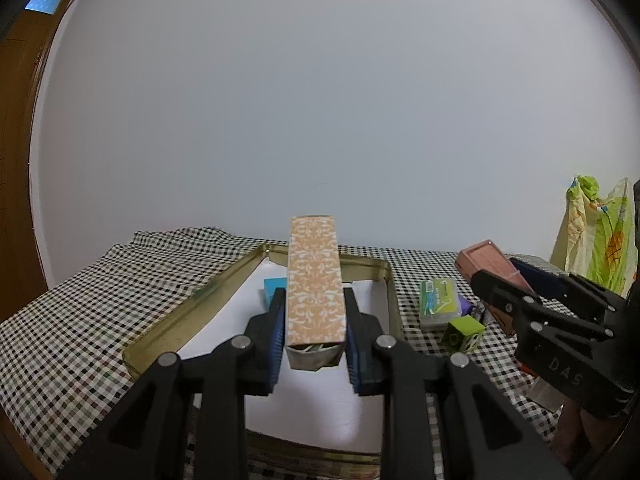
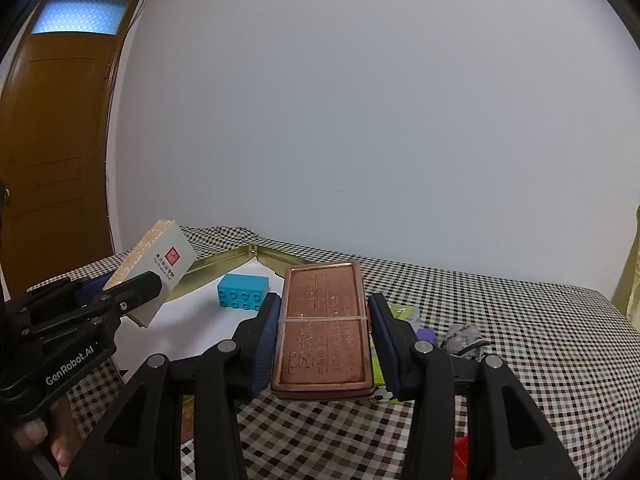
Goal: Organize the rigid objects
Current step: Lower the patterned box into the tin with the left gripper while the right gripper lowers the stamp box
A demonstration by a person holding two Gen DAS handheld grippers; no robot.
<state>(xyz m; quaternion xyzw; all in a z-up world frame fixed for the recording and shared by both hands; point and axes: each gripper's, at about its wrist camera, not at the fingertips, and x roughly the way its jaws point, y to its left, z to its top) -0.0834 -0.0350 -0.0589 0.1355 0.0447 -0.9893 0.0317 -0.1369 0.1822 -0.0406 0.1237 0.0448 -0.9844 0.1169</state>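
Two boxes held aloft over the checked table, one in each gripper.

The left gripper (image 1: 316, 336) clamps the long patterned carton (image 1: 315, 292) by its sides above the gold tray (image 1: 160, 340); light and crushable, probably; long axis pointing away, slightly nose-up. The right gripper (image 2: 324, 340) clenches the copper tin (image 2: 324, 324), stiff and slick, lengthwise too.

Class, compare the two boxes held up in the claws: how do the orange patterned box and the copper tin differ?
The orange patterned box is long, narrow cardboard with white scrollwork; the copper tin is wider, flatter embossed metal. The box's near end flap is open; the tin is shut, with a rubber band round it. The left claw holds the box, the right claw the tin. Both are held above the table.
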